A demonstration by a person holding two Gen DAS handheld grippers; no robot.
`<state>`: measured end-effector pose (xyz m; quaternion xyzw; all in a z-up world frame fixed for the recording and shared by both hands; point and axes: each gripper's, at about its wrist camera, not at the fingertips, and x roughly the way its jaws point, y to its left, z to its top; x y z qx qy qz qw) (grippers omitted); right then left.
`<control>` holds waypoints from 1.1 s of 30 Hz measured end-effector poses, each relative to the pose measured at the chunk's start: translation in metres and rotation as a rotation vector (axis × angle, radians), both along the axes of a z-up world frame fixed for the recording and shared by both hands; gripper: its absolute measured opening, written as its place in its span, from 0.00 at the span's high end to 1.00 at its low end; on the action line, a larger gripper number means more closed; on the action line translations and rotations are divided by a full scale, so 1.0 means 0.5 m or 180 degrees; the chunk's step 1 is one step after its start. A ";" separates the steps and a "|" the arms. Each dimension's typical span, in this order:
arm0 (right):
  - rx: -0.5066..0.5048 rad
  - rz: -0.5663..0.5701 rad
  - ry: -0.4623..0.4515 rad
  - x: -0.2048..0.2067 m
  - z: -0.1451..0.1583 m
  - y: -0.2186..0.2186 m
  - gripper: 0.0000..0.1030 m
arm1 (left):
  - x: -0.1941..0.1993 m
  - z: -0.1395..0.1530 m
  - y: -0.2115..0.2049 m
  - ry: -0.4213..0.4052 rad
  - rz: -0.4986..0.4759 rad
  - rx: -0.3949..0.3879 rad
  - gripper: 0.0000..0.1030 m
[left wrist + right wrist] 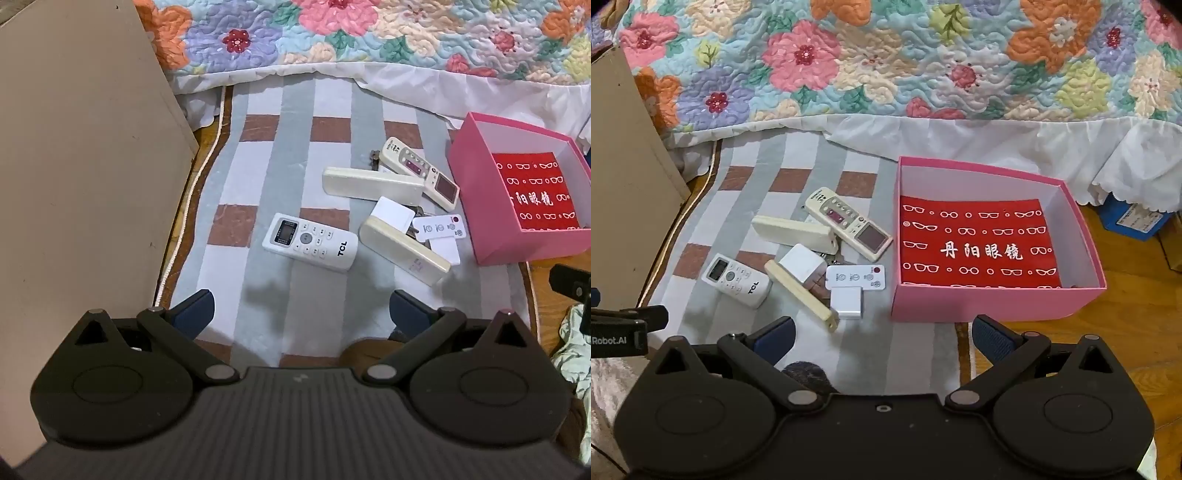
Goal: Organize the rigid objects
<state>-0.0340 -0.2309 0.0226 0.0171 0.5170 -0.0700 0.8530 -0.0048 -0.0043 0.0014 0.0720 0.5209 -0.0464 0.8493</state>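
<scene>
Nothing sorted yet as far as we can see. The pink box (997,299) holds only its red printed liner (979,243); every item lies on the striped rug (886,339) to its left.

Both claws are spread wide with nothing between them: left gripper (301,308) hovers over bare rug short of the pile, right gripper (882,334) hovers by the box's near left corner.

Left to move:
- white TCL remote (310,242), lying apart, nearest our left gripper
- cream remote with a pink screen (849,225), closest to the box
- two cream flat remotes or cases, one by the pink-screen remote (794,229), one angled in front (801,295)
- thin white card remote (856,277), white cube (802,266), small white block (846,302), overlapping in a heap
- keys (375,157), mostly hidden

In the way: the heap overlaps, so we'd judge the TCL remote the cleanest first grab. A tan cabinet (81,177) flanks the rug's left; flowered bedding (886,62) hangs behind. Box opening is unobstructed.
</scene>
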 end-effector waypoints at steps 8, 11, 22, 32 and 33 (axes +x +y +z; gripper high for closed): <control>-0.0065 0.0013 0.0019 0.000 -0.006 -0.004 0.00 | 0.004 -0.015 0.002 0.0064 0.0061 0.0040 0.00; -0.0071 0.0004 0.0019 0.000 -0.007 -0.002 0.00 | 0.008 -0.022 0.000 0.0085 0.0068 0.0071 0.00; -0.0227 -0.0018 0.0059 0.005 -0.022 -0.003 0.00 | 0.020 -0.050 0.000 0.0215 0.0136 0.0047 0.00; -0.0240 -0.0015 0.0054 0.004 -0.021 -0.007 0.00 | 0.021 -0.049 0.003 0.0223 0.0149 0.0037 0.00; -0.0237 -0.0017 0.0056 0.004 -0.021 -0.008 0.00 | 0.022 -0.048 0.004 0.0225 0.0154 0.0035 0.00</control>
